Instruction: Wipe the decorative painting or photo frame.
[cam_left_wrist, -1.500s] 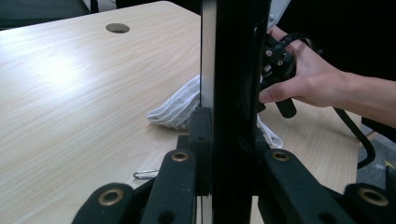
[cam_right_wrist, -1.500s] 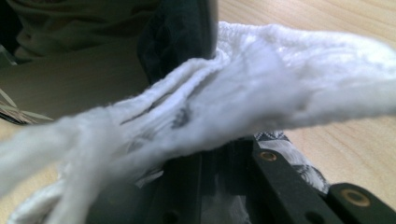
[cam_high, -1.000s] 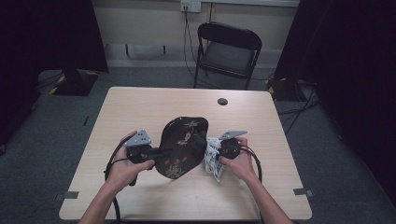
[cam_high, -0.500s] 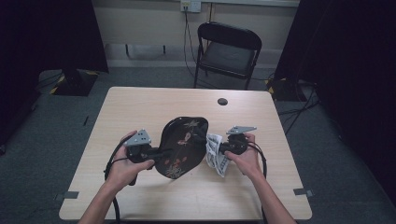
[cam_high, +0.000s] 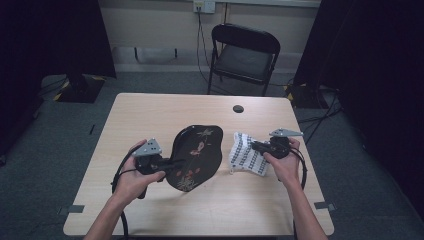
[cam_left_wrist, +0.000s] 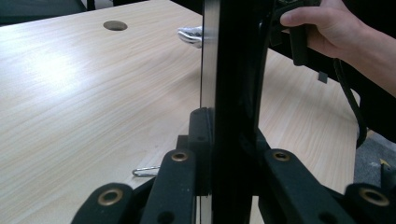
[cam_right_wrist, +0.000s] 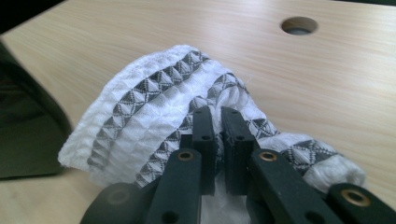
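Observation:
A black lacquer tray (cam_high: 196, 156) with a red flower pattern is held tilted up off the table (cam_high: 150, 115) in the high view. My left gripper (cam_high: 172, 162) is shut on its left rim. The left gripper view shows the tray (cam_left_wrist: 233, 70) edge-on, clamped between the left gripper (cam_left_wrist: 229, 128) jaws. Just right of the tray, a white cloth (cam_high: 245, 155) with grey woven stripes hangs bunched from my right gripper (cam_high: 254, 146). In the right gripper view the right gripper (cam_right_wrist: 219, 114) is shut on a fold of the cloth (cam_right_wrist: 149, 98), and the tray (cam_right_wrist: 23, 126) is at the left edge.
A round cable hole (cam_high: 238, 108) sits near the table's far edge. A black folding chair (cam_high: 245, 55) stands beyond it. A small metal clip (cam_left_wrist: 145, 171) lies on the table below the tray. Dark curtains flank the room.
My right gripper has carried the cloth to the right and a little upward, off the tray's right edge. The left gripper and the tray have stayed where they were.

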